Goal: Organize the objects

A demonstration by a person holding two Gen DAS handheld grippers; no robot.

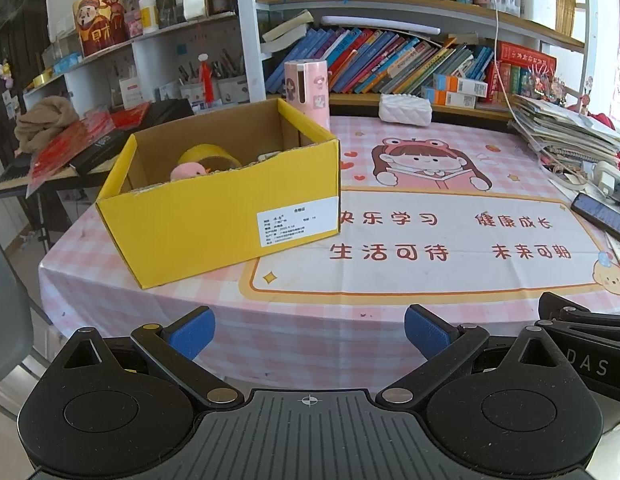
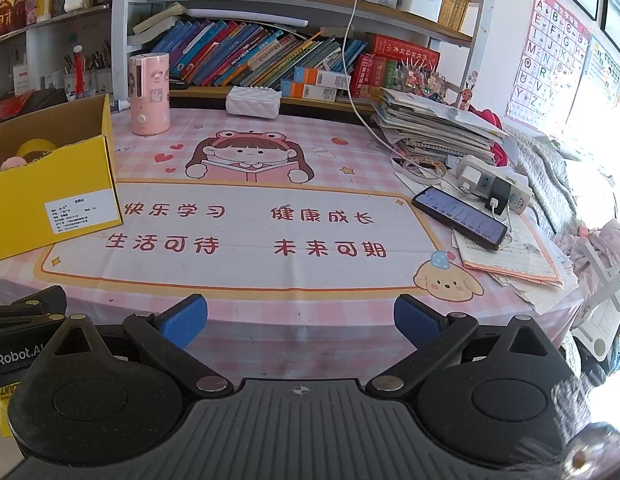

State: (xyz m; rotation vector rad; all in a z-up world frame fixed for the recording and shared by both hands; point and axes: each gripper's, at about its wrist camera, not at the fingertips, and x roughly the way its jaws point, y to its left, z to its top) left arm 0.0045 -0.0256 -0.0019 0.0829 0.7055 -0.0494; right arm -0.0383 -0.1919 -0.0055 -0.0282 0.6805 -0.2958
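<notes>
A yellow cardboard box [image 1: 213,216] stands open on the left of the table, also in the right wrist view [image 2: 53,196]. Inside it lie a yellow tape roll [image 1: 207,157] and a pink plush toy [image 1: 185,171]. My left gripper [image 1: 310,332] is open and empty, near the table's front edge, in front of the box. My right gripper [image 2: 301,322] is open and empty, beside the left one, over the front edge. Part of the right gripper's body shows at the right of the left wrist view.
A pink checked tablecloth [image 2: 269,232] covers the table. A pink cylinder device [image 2: 149,94] and a white quilted case [image 2: 253,101] stand at the back. A phone [image 2: 458,216], chargers [image 2: 494,190], papers and stacked books [image 2: 434,128] fill the right side. Bookshelves rise behind.
</notes>
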